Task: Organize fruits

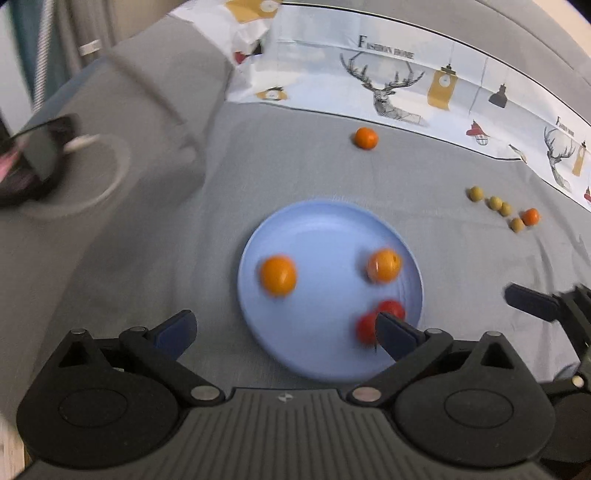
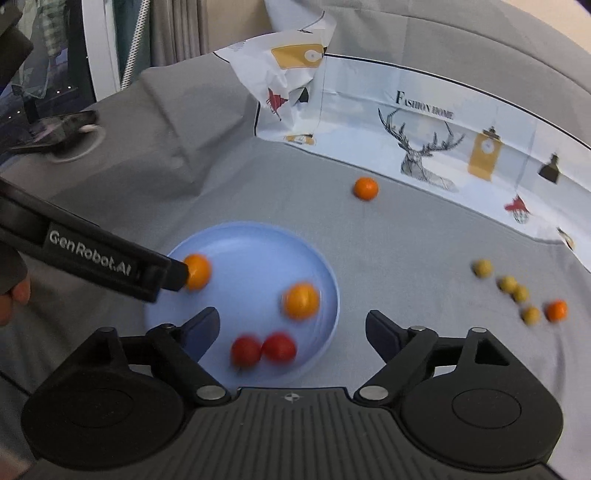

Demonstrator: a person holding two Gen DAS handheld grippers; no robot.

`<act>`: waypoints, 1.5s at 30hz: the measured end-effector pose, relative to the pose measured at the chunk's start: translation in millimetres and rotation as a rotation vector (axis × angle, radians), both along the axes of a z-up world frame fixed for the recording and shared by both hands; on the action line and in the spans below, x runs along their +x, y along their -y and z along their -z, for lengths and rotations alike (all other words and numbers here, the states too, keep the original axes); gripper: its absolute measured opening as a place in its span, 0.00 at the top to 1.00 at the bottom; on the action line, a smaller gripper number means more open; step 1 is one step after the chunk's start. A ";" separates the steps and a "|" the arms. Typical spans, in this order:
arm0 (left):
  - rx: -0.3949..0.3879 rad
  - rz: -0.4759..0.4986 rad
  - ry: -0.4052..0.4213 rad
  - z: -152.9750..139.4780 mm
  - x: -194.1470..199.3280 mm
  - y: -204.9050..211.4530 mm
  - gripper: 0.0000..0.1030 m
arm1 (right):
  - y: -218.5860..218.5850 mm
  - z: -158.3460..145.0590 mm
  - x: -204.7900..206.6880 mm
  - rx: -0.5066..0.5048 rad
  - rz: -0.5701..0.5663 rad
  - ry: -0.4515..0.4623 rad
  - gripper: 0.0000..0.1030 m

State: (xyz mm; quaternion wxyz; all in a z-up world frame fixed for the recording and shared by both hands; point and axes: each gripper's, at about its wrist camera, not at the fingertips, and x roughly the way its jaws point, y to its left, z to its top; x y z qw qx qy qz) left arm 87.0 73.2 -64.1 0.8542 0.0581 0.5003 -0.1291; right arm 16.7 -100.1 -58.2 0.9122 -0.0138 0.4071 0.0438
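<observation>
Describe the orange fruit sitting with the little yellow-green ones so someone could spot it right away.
Start from the round light-blue plate on the grey cloth. To its right lies a cluster of small yellow-green fruits. The small orange fruit sits at its far right end, the only orange one there.

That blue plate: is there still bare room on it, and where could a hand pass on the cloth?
The plate is free at its far middle; two oranges and two red fruits fill the near part. The grey cloth lies bare between the plate, the lone orange and the crowded yellow fruit cluster.

A home room: grey cloth over the table, curtains, deer-print "Fashion Home" liner.
</observation>
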 end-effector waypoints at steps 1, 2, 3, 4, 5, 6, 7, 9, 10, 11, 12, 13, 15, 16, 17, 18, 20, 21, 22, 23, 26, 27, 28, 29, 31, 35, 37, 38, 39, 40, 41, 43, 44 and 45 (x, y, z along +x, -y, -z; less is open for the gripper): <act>0.003 -0.019 -0.003 -3.7 -9.9 -3.6 0.00 | -0.7 -4.6 -10.7 0.001 0.005 -0.003 0.12; 0.005 -0.036 -0.005 -8.3 -20.8 -8.8 0.00 | -3.7 -9.7 -23.5 0.002 0.008 -0.006 0.10; 0.011 -0.052 -0.005 -12.3 -30.4 -12.7 0.00 | -6.3 -13.9 -33.1 0.001 0.010 -0.004 0.09; 0.015 -0.066 0.001 -17.5 -40.6 -16.9 0.00 | -9.3 -18.4 -43.7 0.000 0.011 0.001 0.08; 0.016 -0.079 0.012 -22.4 -49.5 -20.0 0.00 | -12.5 -23.4 -54.1 -0.002 0.013 0.010 0.07; 0.019 -0.088 0.024 -26.6 -58.8 -22.3 0.00 | -15.8 -28.3 -63.3 -0.003 0.012 0.023 0.06; 0.023 -0.090 0.033 -30.2 -67.3 -24.3 0.00 | -19.0 -33.6 -73.1 -0.005 0.008 0.040 0.06; 0.028 -0.081 0.047 -36.0 -83.2 -24.4 0.00 | -25.0 -42.6 -89.5 -0.016 -0.007 0.078 0.05; 0.033 -0.075 0.050 -38.5 -90.8 -24.1 0.00 | -27.9 -47.1 -97.6 -0.023 -0.012 0.099 0.05; 0.036 -0.075 0.058 -41.3 -98.5 -24.2 0.00 | -30.0 -52.0 -105.2 -0.028 -0.017 0.122 0.04; 0.038 -0.075 0.066 -44.3 -105.1 -24.6 0.00 | -31.9 -56.7 -112.8 -0.030 -0.021 0.144 0.04; 0.040 -0.073 0.072 -47.3 -111.0 -25.0 0.00 | -33.7 -60.0 -119.0 -0.045 -0.016 0.158 0.03; 0.033 -0.073 0.087 -53.7 -121.6 -26.8 0.00 | -33.2 -66.6 -131.7 -0.041 -0.010 0.185 0.03; 0.032 -0.072 0.094 -56.6 -126.3 -26.5 0.00 | -32.7 -69.6 -137.8 -0.035 -0.007 0.195 0.03; 0.033 -0.071 0.103 -60.0 -131.1 -26.0 0.00 | -32.4 -72.1 -143.0 -0.032 -0.004 0.206 0.03; 0.034 -0.070 0.113 -62.7 -135.2 -25.5 0.00 | -32.5 -75.0 -148.2 -0.034 -0.002 0.219 0.03; 0.034 -0.068 0.134 -68.8 -143.5 -24.4 0.00 | -33.1 -80.2 -157.9 -0.040 0.000 0.244 0.03; 0.033 -0.066 0.144 -71.6 -147.4 -23.9 0.00 | -33.8 -82.4 -162.7 -0.043 0.002 0.256 0.03; 0.033 -0.063 0.154 -74.3 -151.0 -23.3 0.00 | -33.7 -84.8 -167.2 -0.046 0.004 0.267 0.03; 0.032 -0.061 0.165 -77.1 -154.5 -22.6 0.00 | -33.9 -86.9 -171.0 -0.049 0.005 0.276 0.03; 0.031 -0.054 0.188 -83.1 -161.6 -20.8 0.00 | -33.7 -91.8 -181.2 -0.055 0.012 0.302 0.03; 0.031 -0.051 0.194 -84.6 -163.3 -20.3 0.00 | -33.7 -92.9 -183.5 -0.057 0.014 0.308 0.03; 0.030 -0.049 0.199 -85.7 -164.7 -20.3 0.00 | -33.3 -94.0 -185.8 -0.058 0.015 0.313 0.03; 0.029 -0.046 0.205 -87.0 -166.2 -20.4 0.00 | -33.0 -94.6 -187.4 -0.058 0.016 0.316 0.03; 0.031 -0.043 0.215 -88.9 -168.4 -20.6 0.00 | -32.9 -95.4 -189.8 -0.059 0.018 0.321 0.03; 0.029 -0.041 0.224 -91.1 -169.7 -21.5 0.00 | -34.2 -96.7 -192.0 -0.064 0.020 0.330 0.03; 0.029 -0.040 0.222 -91.0 -169.3 -21.7 0.00 | -35.1 -97.1 -192.3 -0.067 0.020 0.332 0.03; 0.029 -0.040 0.221 -90.9 -169.1 -21.8 0.00 | -36.8 -96.8 -191.9 -0.069 0.021 0.332 0.03; 0.029 -0.040 0.221 -90.5 -169.0 -22.3 0.00 | -37.7 -96.5 -191.2 -0.070 0.022 0.332 0.03; 0.029 -0.040 0.219 -90.3 -168.7 -22.2 0.00 | -37.8 -96.6 -190.8 -0.071 0.021 0.331 0.03; 0.029 -0.040 0.219 -90.2 -168.5 -22.6 0.00 | -38.3 -96.5 -191.0 -0.071 0.021 0.330 0.03; 0.029 -0.039 0.219 -90.2 -167.9 -22.9 0.00 | -39.0 -96.4 -190.6 -0.074 0.021 0.330 0.03; 0.029 -0.039 0.219 -90.1 -167.9 -22.9 0.00 | -39.3 -96.7 -190.5 -0.075 0.021 0.330 0.03; 0.029 -0.039 0.219 -90.1 -168.0 -22.9 0.00 | -39.3 -96.9 -190.1 -0.076 0.021 0.330 0.03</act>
